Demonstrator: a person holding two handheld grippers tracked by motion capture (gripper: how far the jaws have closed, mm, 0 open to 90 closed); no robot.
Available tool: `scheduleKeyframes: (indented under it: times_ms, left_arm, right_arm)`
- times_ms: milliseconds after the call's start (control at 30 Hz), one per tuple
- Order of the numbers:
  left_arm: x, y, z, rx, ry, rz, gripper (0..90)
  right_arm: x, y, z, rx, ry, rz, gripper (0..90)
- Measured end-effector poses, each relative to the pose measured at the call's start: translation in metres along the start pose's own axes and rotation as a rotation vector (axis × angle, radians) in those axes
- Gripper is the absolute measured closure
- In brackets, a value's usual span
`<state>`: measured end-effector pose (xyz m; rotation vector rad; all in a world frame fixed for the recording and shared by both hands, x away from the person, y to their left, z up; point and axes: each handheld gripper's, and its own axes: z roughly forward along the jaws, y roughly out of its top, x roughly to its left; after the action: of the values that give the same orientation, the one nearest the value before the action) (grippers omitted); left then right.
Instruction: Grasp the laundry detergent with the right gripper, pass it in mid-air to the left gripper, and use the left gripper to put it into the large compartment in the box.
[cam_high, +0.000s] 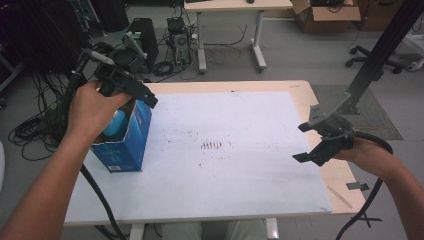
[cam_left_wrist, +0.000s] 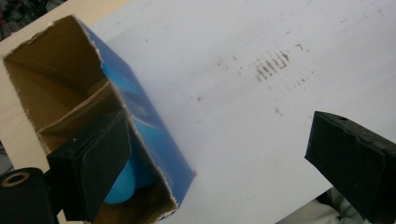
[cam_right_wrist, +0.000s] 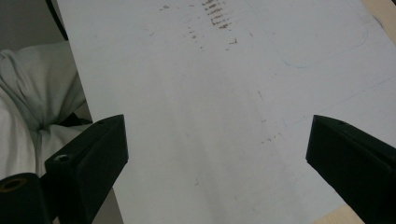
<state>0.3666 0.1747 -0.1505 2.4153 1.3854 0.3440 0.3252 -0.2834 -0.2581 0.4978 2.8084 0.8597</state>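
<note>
Clearly the left claw (cam_high: 131, 86) is nearer: it hovers spread wide over the blue box (cam_high: 125, 135), one jaw dipping into the box's open top, where a blue ball (cam_left_wrist: 122, 181) lies low inside. The right claw (cam_high: 311, 141), also released, hangs well apart from the box, across the white surface (cam_high: 225, 165).

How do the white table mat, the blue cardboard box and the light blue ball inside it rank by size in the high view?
1. White table mat, by far the largest.
2. Blue cardboard box.
3. Light blue ball, smallest, though the box and the left hand partly hide it.
</note>
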Motion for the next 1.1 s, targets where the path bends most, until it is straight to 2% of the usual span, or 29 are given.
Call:
scheduleKeyframes:
  times_ms: [567, 800, 1100]
  left_arm:
    - [-0.047, 0.026, 0.008, 0.001, -0.06, 0.171, 6.2]
    - [-0.058, 0.033, 0.011, -0.004, -0.079, 0.218, 6.2]
    - [-0.073, 0.046, 0.021, 0.003, -0.095, 0.298, 6.3]
  right_arm:
    - [0.0, -0.001, 0.002, 0.006, 0.003, 0.009, 5.2]
    - [0.001, 0.002, 0.002, 0.004, 0.006, 0.009, 5.1]
    - [0.001, 0.005, 0.001, -0.003, 0.008, 0.007, 5.1]
